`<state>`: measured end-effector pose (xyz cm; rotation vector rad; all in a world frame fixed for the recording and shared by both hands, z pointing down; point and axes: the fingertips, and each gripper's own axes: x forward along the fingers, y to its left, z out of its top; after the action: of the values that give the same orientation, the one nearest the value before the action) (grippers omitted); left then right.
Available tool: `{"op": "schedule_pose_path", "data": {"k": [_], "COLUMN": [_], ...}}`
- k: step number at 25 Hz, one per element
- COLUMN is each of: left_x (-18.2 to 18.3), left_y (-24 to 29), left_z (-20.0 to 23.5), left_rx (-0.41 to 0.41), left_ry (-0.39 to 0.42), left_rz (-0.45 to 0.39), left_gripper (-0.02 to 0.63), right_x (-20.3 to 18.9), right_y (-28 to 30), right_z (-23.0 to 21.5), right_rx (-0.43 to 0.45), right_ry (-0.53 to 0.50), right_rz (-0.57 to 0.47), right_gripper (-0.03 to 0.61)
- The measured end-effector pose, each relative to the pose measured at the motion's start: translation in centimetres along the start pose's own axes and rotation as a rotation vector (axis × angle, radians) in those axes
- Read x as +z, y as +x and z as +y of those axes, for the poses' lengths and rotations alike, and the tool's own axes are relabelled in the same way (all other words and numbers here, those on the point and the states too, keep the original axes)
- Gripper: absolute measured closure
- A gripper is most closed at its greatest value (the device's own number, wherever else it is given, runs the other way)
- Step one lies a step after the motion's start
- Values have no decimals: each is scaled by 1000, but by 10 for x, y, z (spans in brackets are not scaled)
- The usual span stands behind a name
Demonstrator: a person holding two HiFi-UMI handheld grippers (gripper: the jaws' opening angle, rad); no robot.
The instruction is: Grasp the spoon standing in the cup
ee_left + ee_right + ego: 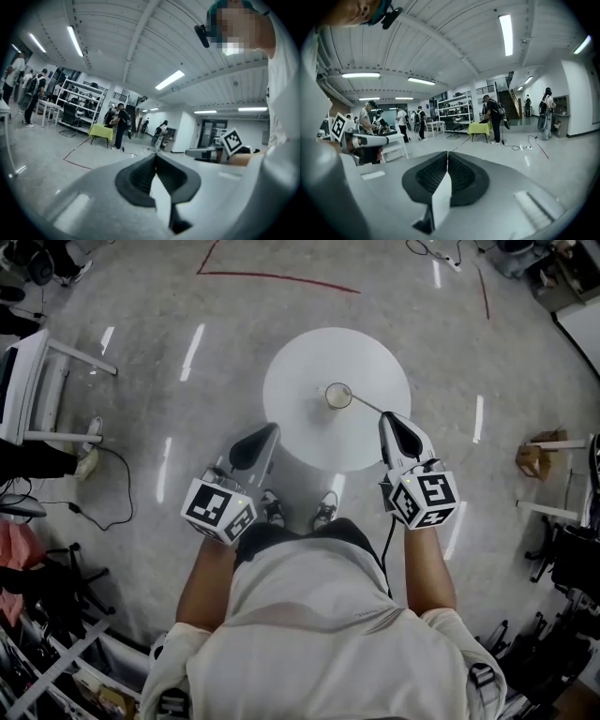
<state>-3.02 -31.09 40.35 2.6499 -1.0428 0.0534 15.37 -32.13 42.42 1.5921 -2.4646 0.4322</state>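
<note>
Standing near the middle of the round white counter (309, 442) in the head view, the cup (337, 396) holds the spoon (367, 406), its handle leaning toward 4 o'clock, close to the right gripper (386, 420); the left gripper (270, 431) is at the counter's 7 o'clock edge. The left gripper view shows its fingers closed together on nothing. The right gripper view shows the same.

We look steeply down on the round white table (300, 432); both gripper views tilt upward, sharing a yellow-draped table (101, 131).

You face one counter (309, 432), one cup (337, 396) and one spoon (366, 405), holding two tongs: left tongs (271, 430), right tongs (386, 419).
</note>
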Motion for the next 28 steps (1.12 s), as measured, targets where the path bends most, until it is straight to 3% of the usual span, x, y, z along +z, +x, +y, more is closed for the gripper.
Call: {"op": "schedule_pose_path", "data": {"k": [5, 13, 28], "left_x": [28, 68, 82], "left_y": [-8, -24, -36], "left_z": [-24, -55, -65], "left_rx": [-46, -67, -58], "left_ry": [4, 112, 139], "left_rz": [-19, -69, -83], "left_gripper": [614, 614, 614], "right_x": [39, 72, 81], "right_y": [-55, -119, -133], "right_z": [-4, -7, 7], "right_rx": [-47, -111, -89], "right_ry": [42, 36, -10], "right_rz": [-100, -219, -235], "right_gripper": [571, 571, 571]}}
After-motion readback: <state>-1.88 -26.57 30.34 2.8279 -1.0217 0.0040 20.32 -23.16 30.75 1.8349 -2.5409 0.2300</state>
